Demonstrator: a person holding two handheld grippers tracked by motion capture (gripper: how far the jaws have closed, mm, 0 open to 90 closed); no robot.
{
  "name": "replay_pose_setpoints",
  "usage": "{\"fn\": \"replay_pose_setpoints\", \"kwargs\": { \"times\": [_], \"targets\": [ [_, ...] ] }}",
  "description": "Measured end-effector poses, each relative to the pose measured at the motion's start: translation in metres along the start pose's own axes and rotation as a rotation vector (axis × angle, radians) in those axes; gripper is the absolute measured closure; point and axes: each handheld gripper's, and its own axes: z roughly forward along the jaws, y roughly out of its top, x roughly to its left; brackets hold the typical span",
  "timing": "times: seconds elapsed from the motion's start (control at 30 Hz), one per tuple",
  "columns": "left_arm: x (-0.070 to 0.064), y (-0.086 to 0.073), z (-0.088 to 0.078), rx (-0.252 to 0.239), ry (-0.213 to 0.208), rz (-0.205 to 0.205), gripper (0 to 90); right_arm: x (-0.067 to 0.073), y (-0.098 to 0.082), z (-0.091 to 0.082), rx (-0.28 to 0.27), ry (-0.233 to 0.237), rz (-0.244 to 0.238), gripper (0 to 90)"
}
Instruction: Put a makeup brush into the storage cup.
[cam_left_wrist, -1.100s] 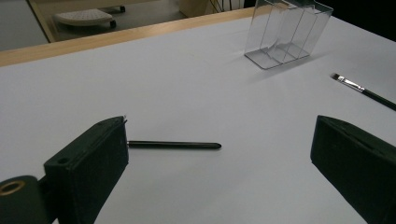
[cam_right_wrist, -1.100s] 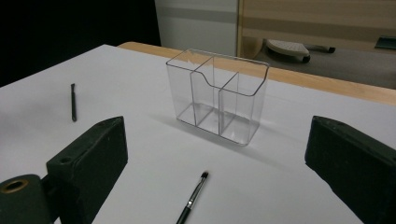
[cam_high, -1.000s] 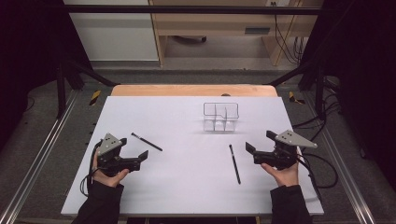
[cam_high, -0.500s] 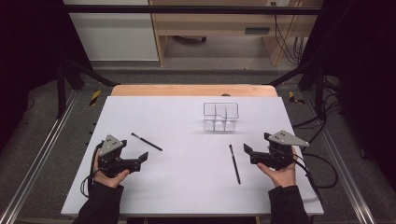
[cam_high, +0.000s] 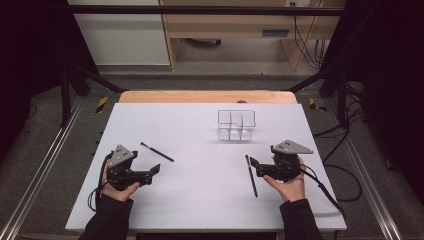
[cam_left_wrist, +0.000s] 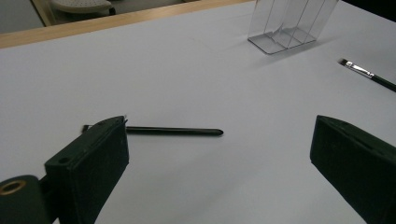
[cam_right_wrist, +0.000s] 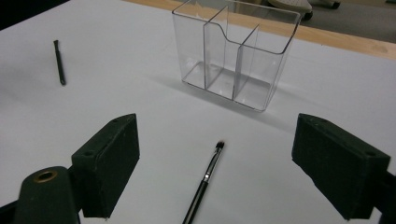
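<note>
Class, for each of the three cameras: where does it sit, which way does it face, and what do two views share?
High view: overhead, facing forward and down at the table; forearms show.
Left gripper view: on the left gripper, facing a black pen.
Right gripper view: on the right gripper, facing a makeup brush.
Both gripper views share the clear organizer.

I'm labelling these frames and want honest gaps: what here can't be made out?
- Left brush: its far end is hidden behind the left hand-held gripper's jaw, left gripper view.
- Right brush: handle cut off by the bottom edge, right gripper view.
- Clear organizer: too small to count compartments, high view.
</note>
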Motion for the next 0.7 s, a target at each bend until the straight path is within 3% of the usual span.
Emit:
{"fn": "replay_pose_setpoints", "kwargs": {
  "times": [0.1, 0.47, 0.7],
  "targets": [
    [0.000, 0.000, 0.001, 0.006, -0.001, 0.007, 3.7, 0.001, -0.001, 0.003, 0.015, -0.005, 0.006, 16.9],
    [-0.002, 0.000, 0.003, 0.022, -0.003, 0.016, 4.0, 0.008, -0.012, 0.031, 0.172, -0.024, -0.016, 20.2],
    [-0.003, -0.001, 0.004, 0.031, -0.005, 0.023, 4.0, 0.012, -0.020, 0.044, 0.244, -0.035, -0.028, 23.1]
  ]
}}
